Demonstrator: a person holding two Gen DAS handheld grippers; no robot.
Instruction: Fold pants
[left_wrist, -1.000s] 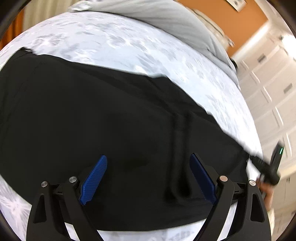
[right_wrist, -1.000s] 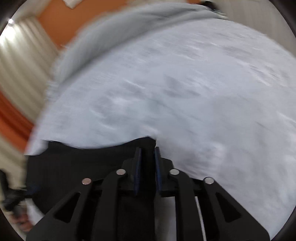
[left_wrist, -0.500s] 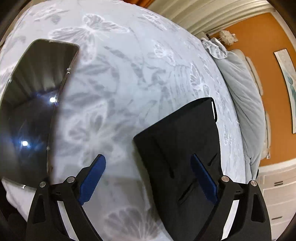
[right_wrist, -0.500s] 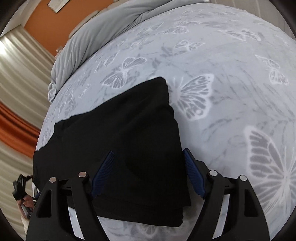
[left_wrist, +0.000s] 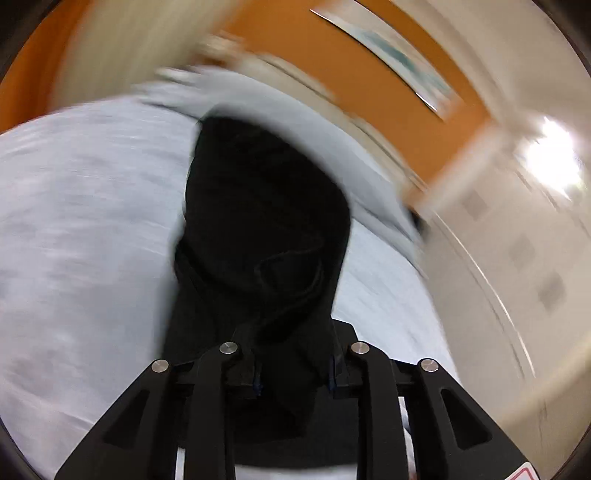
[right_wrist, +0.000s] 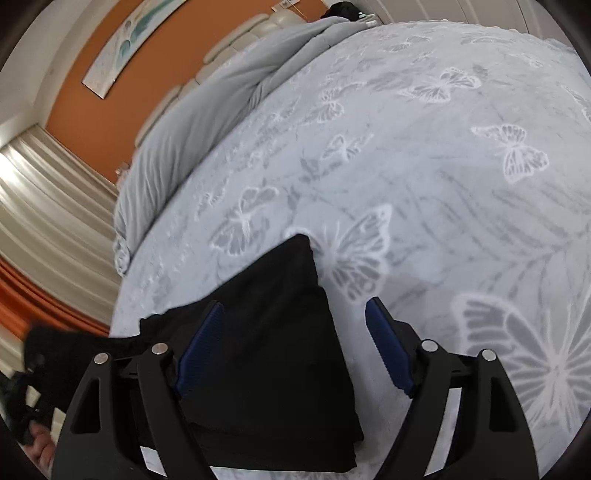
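Note:
The black pants (right_wrist: 280, 354) lie folded on the butterfly-print bedspread (right_wrist: 443, 166) in the right wrist view. My right gripper (right_wrist: 295, 347) is open just above their right end, its blue pads (right_wrist: 388, 350) spread over the fabric. In the blurred left wrist view my left gripper (left_wrist: 295, 369) is shut on a bunch of the black pants (left_wrist: 266, 221) and holds that end lifted off the bed. The lifted end also shows at the left edge of the right wrist view (right_wrist: 48, 350).
A grey duvet (right_wrist: 207, 122) is heaped along the head of the bed, under an orange wall (right_wrist: 110, 110). Curtains (right_wrist: 40, 206) hang on the left. White cupboard doors (left_wrist: 517, 258) stand beside the bed.
My left gripper was open over the bed half a second ago; now it is shut on the pants and swings up fast. My right gripper let go earlier and stays open over the fold.

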